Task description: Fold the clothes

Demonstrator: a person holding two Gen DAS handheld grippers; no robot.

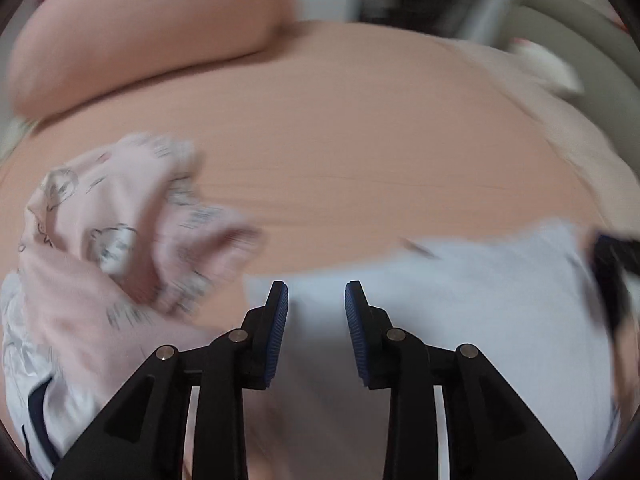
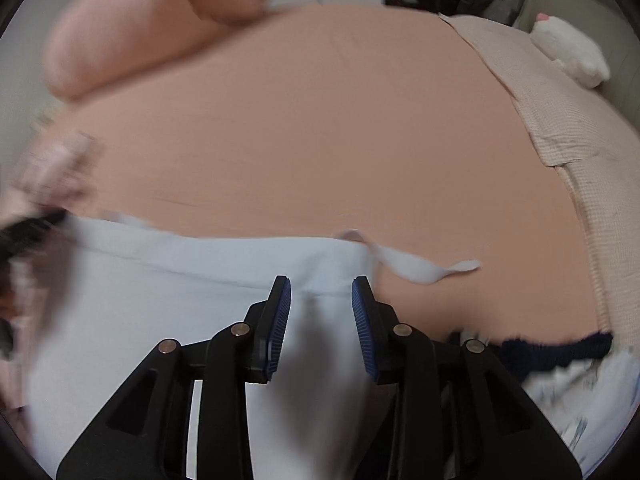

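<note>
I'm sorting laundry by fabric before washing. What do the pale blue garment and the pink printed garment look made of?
Pale blue garment: looks like smooth, matte woven or fine-knit cloth, probably cotton; it lies flat with soft creases. Pink printed garment: thin, soft, matte knit by the look, crumpling loosely. Motion blur hides the weave on both.

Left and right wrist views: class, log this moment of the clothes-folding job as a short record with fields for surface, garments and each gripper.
surface: peach bed sheet
main garment: pale blue garment, spread at the near edge of the bed
other clothes: crumpled pink printed garment to its left; dark navy item to its right
left gripper: open, over the pale blue garment, nothing between its fingers
right gripper: open, over the same garment, nothing gripped
background: peach pillow, white plush toy
image quality: motion blur, worst in the left wrist view
</note>
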